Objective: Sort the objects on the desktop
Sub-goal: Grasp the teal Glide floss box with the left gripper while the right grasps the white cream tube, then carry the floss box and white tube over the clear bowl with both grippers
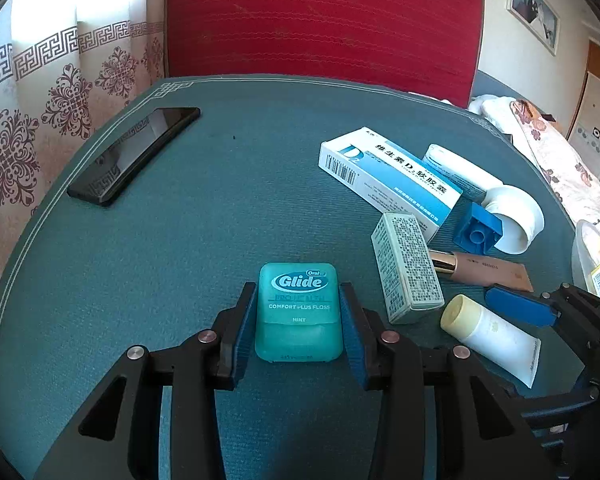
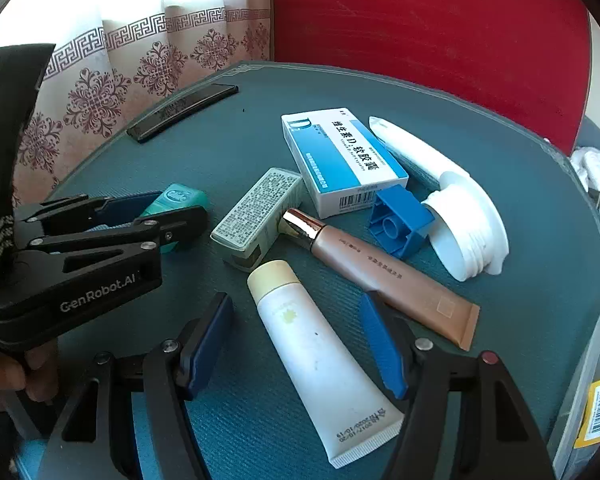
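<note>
Floss box (image 1: 299, 312), teal, lies flat on the green mat (image 1: 204, 216), pinched between the pads of the left gripper (image 1: 299, 322). Right gripper (image 2: 296, 344) stands spread wide around a white tube (image 2: 320, 356). Beyond: a red chair back (image 1: 324, 20), patterned curtain (image 1: 60, 80).

Home bedroom, patterned curtain (image 1: 60, 92), framed photo (image 1: 534, 8), bedding (image 1: 556, 152)

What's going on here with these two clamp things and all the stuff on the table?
A person is tidying a table with a handheld gripper in each hand. The left gripper has its fingers around a green dental floss box. The right gripper is open around a white tube, not yet squeezing it. A medicine box and phone lie untouched.
</note>
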Available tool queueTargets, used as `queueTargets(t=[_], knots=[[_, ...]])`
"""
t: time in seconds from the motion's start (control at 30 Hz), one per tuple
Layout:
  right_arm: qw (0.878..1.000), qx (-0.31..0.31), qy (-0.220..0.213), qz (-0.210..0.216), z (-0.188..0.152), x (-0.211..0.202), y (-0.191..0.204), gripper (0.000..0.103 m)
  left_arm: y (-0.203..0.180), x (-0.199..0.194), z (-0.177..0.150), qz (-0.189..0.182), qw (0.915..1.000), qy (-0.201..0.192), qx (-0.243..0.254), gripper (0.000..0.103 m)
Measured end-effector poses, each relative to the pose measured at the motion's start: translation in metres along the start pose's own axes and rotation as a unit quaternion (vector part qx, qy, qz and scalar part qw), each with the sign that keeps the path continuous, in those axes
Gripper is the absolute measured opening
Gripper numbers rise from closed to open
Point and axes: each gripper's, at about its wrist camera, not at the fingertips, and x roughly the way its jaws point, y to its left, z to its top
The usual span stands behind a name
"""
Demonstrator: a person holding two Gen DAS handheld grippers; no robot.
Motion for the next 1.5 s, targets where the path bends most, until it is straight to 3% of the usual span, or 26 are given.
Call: queueTargets(t=[0.23,0.37,0.6,0.9,1.07,1.5], knots=[[0.999,0.029,-0.002,-0.036,-0.004,-0.008,-0.007,0.033,0.002,-0.001,0.000,-0.001,1.0000,0.000,-0.001,0.043],[0.999,0.038,0.001,-0.038,-0.011,-0.015,-0.007,0.028,0.002,-0.002,0.000,-0.001,1.0000,0.000,-0.001,0.043],[0.998,0.066,0.007,-0.015,-0.023,-0.025,-0.009,0.028,0.003,-0.002,-0.001,0.000,1.0000,0.001,0.000,0.043],[0.998,0.063,0.001,-0.029,-0.024,-0.025,-0.003,0.028,0.005,-0.003,-0.004,-0.005,1.0000,0.000,-0.003,0.043],[0.997,0.083,0.000,-0.007,-0.028,-0.033,-0.004,0.028,0.009,-0.008,-0.004,-0.016,0.9997,-0.006,-0.019,0.043],[0.992,0.122,-0.035,0.021,-0.035,-0.068,-0.017,0.028,0.007,-0.026,-0.009,-0.040,0.9980,-0.011,-0.047,0.043]])
